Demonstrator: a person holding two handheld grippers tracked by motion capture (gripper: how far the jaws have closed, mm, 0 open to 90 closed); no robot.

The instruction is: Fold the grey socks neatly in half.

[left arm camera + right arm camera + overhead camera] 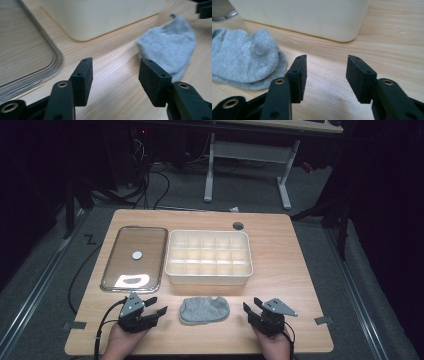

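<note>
The cream divided box (209, 257) is sitting with no visible contents; the clear tray (134, 258) is holding one small white disc (137, 254). You're holding the left gripper (153, 308) and right gripper (251, 307) low, jaws released, flanking the grey sock (204, 309) lying at the table's (280, 270) near edge. Glare is obscuring the tray's near end.

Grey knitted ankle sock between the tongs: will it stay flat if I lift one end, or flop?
The grey knitted ankle sock lies limp and creased, so it will probably droop. Being soft fabric, it looks light. Pushed across the wooden table, it would likely bunch rather than slide.
</note>
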